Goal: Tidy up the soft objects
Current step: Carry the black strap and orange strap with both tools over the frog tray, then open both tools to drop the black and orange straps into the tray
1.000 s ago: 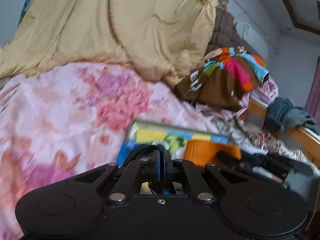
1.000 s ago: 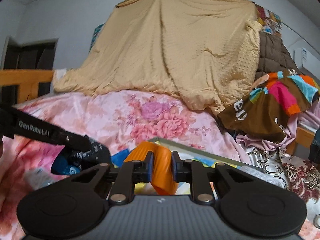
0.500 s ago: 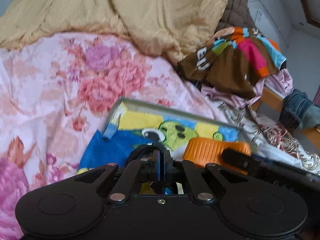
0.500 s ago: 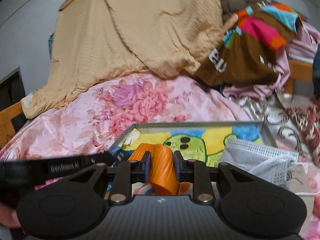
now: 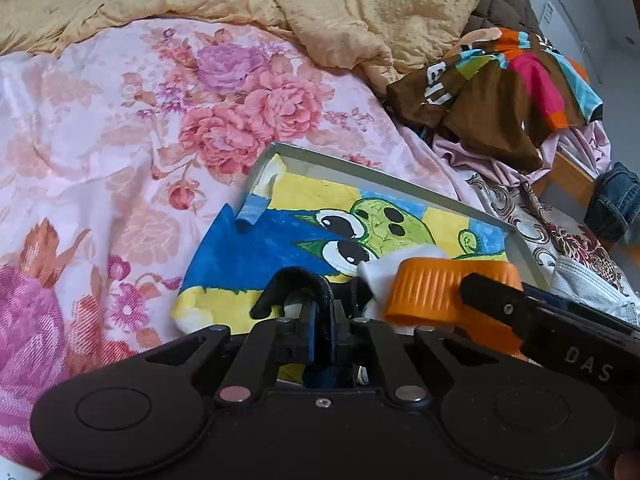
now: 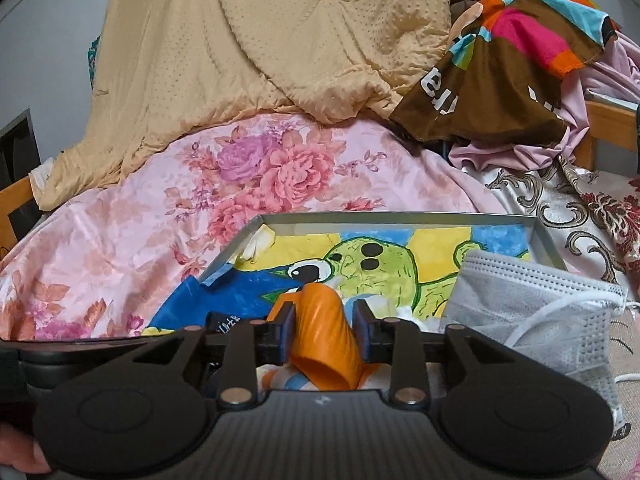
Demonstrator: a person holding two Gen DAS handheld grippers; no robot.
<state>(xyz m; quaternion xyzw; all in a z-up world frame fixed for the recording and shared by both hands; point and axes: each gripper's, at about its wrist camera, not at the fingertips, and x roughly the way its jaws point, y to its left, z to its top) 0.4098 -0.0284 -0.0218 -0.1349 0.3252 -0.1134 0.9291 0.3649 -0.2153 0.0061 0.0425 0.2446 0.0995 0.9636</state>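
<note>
Your right gripper (image 6: 320,330) pinches a ribbed orange plastic cap (image 6: 322,336) between its 2 blue pads, above the near edge of the shallow grey metal tray (image 6: 400,218) lined with a cartoon drawing. Your left gripper (image 5: 320,320) has its jaws pressed together on a curved black strap (image 5: 296,286). A pleated grey face mask (image 6: 532,312) lies over the tray's right corner on the pink floral bedsheet (image 6: 160,232).

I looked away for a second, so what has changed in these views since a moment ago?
Both cameras have tipped down and closed in on the tray, so the cartoon towel now fills more of each view and the grey face mask has come into sight. Unchanged: the right gripper stays clamped on the orange cap, and the left gripper stays shut on a black loop.
</note>
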